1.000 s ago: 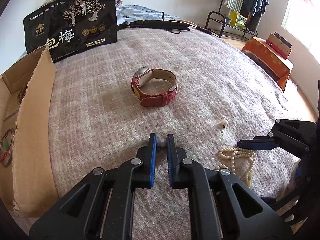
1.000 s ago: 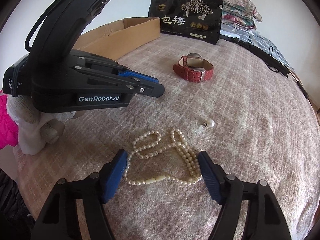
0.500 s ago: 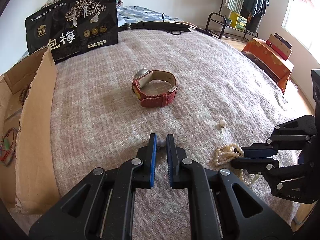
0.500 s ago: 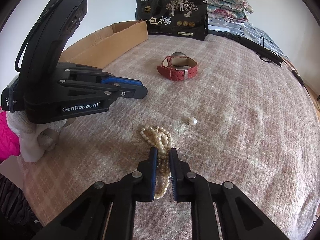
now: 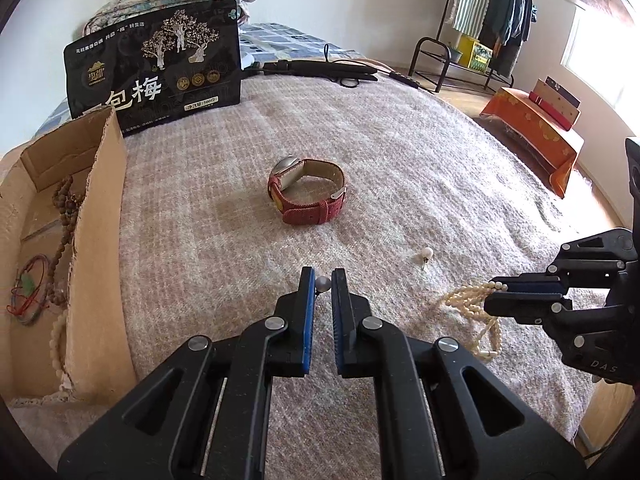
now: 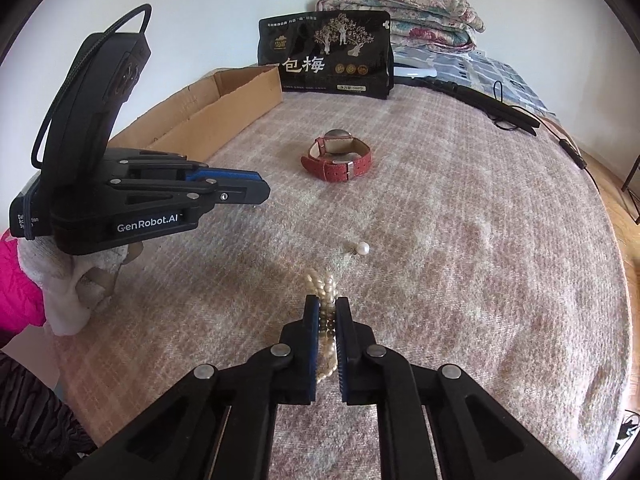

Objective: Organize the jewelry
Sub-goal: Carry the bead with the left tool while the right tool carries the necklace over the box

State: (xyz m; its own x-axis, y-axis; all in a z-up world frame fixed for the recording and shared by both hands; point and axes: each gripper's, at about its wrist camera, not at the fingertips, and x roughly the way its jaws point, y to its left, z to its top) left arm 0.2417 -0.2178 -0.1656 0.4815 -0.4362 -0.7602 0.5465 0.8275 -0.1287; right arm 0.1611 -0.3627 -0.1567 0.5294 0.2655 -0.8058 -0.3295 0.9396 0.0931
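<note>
Left wrist view: a pinkish woven blanket (image 5: 400,168) is covering the bed, with a cardboard box (image 5: 96,240) lying left. The left gripper (image 5: 322,286) is pinching 1 pearl earring (image 5: 322,283).

Right wrist view: "GenRobot.AI" is showing on the left gripper (image 6: 256,190). The right gripper (image 6: 328,312) is clamping the pearl necklace (image 6: 322,284) near, with a red watch (image 6: 336,158) lying far.

2 pearl earrings (image 5: 322,283) (image 5: 426,254), 1 pearl necklace (image 6: 325,280), 1 watch (image 5: 307,195), 1 cardboard box (image 5: 94,216), 1 blk pouch (image 5: 156,66)

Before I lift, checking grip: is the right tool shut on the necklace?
Shut: the right tool pinches the necklace strands between its pads.
</note>
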